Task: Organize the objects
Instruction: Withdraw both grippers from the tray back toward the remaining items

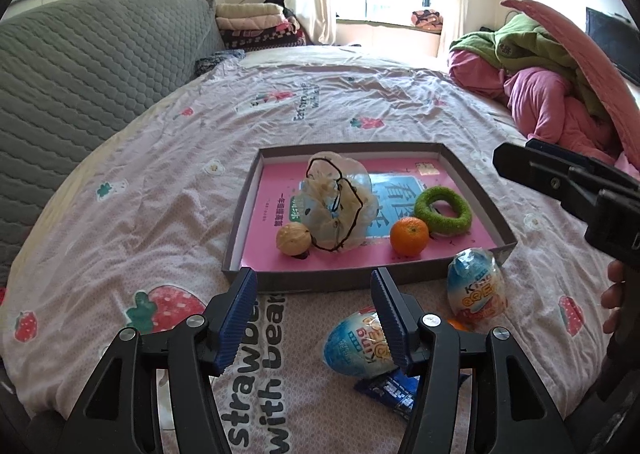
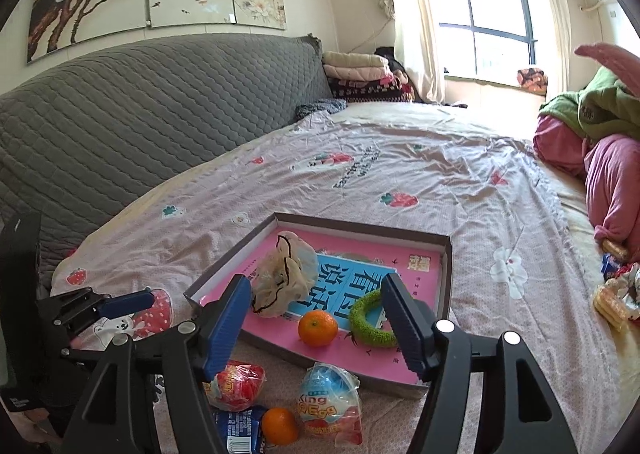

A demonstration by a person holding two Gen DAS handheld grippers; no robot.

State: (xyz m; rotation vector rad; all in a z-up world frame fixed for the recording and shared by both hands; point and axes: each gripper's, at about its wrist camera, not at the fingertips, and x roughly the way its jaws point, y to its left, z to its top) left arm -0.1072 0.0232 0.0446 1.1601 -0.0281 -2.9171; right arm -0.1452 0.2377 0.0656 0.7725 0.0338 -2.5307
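Below both wide-spread fingers [image 2: 316, 328], "King Egg" wrapper [image 2: 330, 400] on "strawberry with bear" sheet [image 1: 264, 386]

I read "King Egg" on the wrapped egg [image 2: 330, 402] below my right hand-held gripper [image 2: 320, 328]; "strawberry with bear" on the bedsheet [image 1: 260, 386].

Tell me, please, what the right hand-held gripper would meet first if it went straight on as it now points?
Probably the orange in the tray; the right hand-held gripper frames it between open jaws, though depth is unclear.
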